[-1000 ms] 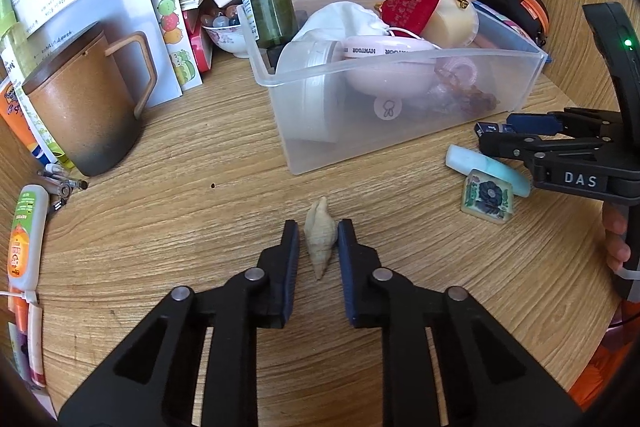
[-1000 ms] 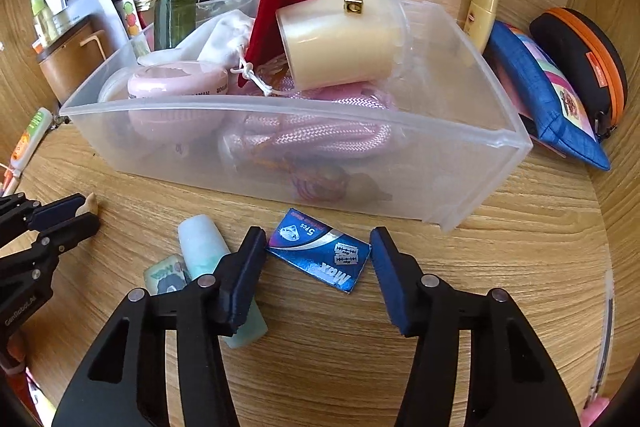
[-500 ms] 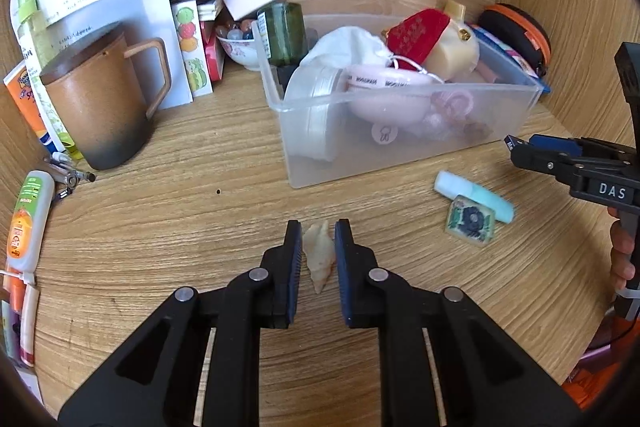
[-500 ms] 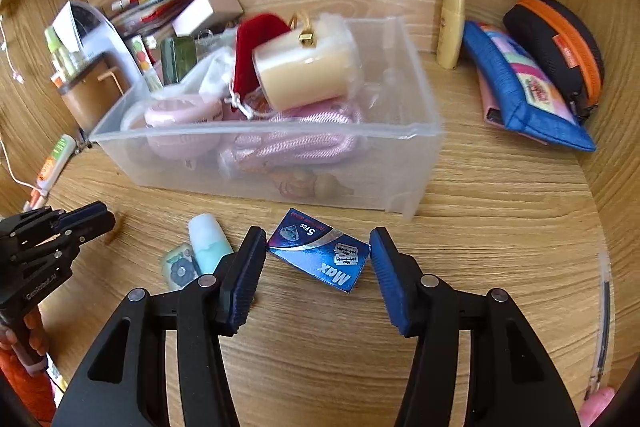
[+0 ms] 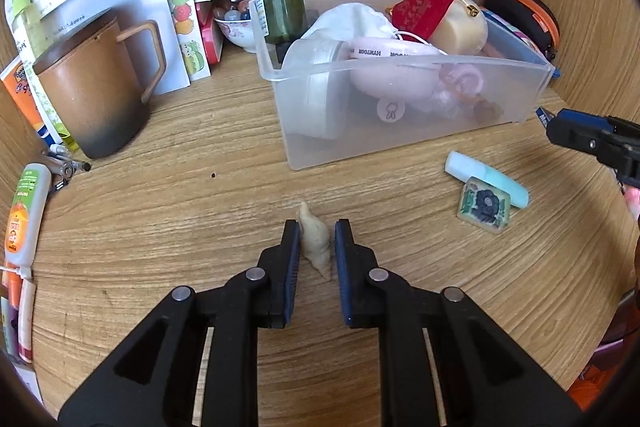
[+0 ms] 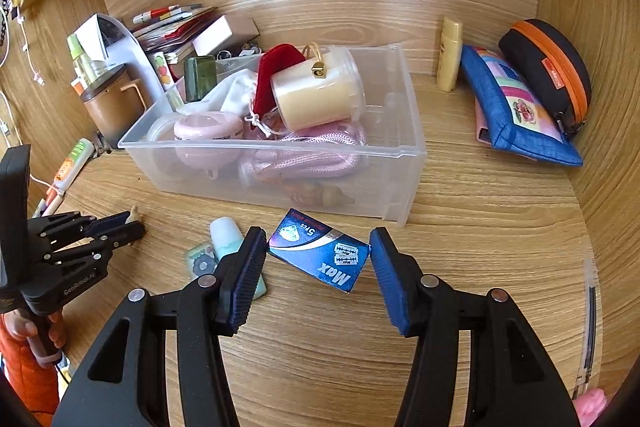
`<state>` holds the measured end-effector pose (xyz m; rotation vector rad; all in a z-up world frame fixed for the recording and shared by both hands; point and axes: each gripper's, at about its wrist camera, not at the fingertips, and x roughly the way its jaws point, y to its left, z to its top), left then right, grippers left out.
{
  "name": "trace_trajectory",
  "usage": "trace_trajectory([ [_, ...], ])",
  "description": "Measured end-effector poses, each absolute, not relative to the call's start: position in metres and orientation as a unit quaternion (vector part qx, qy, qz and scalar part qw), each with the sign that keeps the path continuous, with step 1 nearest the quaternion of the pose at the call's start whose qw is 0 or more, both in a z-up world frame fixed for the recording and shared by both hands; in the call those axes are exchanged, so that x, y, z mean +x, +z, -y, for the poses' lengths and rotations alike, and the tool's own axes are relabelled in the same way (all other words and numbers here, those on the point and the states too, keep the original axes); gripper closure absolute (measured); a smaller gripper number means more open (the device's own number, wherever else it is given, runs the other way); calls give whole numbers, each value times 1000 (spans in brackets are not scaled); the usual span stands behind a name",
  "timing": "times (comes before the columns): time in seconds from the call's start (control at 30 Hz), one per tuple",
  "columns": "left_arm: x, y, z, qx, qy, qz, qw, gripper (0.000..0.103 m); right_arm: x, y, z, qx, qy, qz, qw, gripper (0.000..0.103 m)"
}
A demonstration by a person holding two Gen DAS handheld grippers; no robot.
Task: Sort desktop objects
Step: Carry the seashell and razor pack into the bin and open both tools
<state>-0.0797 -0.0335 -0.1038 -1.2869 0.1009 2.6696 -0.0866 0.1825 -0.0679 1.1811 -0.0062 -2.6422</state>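
On our left tool (image 5: 317,243) the jaws stand narrowly parted around a pale shell (image 5: 316,242), a pad close on either flank; whether the pads press the shell we cannot tell. The shell's blunt end points to 11 o'clock, its tip to 5 o'clock, over the table (image 5: 168,227). In the right wrist view the left tool (image 6: 134,223) shows at 9 o'clock with the shell (image 6: 134,214) peeking out at its tips.

Our right tool (image 6: 318,259) is wide open. A blue blade box (image 6: 320,255) sits between its fingers: the box's left corner is at the left pad (image 6: 246,267), and a clear gap remains to the right pad (image 6: 386,275). Whether the box lies flat on the table (image 6: 480,227) or is lifted we cannot tell.

A clear bin (image 6: 400,183) stands at 12 o'clock from the right tool, just beyond the box. It holds a cream jar (image 6: 316,99), a red pouch (image 6: 276,75), pink cord (image 6: 304,155), a pink case (image 6: 208,131) and a green bottle (image 6: 200,77). In the left view the bin (image 5: 320,151) lies at 1 o'clock from the shell.

A mint tube (image 5: 486,179) and a square flower tile (image 5: 484,207) lie touching at 2 o'clock from the left tool, near the tip of the right tool (image 5: 576,135). A brown mug (image 5: 92,95) stands at 10 o'clock.
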Motion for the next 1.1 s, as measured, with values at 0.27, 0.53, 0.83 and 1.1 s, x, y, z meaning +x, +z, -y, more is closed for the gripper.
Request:
trace_trajectory([
  [0.27, -80, -103, 36, -429, 899, -18, 84, 89, -88, -63, -179, 398, -907, 3, 135, 53],
  [0.53, -73, -71, 35, -388, 917, -3, 98, 89, -87, -44, -178, 375, -916, -8, 140, 53],
  [0.83, -84, -30, 29, -340, 932, 9, 122, 89, -94, -23, -180, 350, -926, -11, 142, 53],
  [1.1, -103, -19, 21, -333, 932, 19, 145, 89, -109, -13, -178, 339, -930, -21, 141, 53],
])
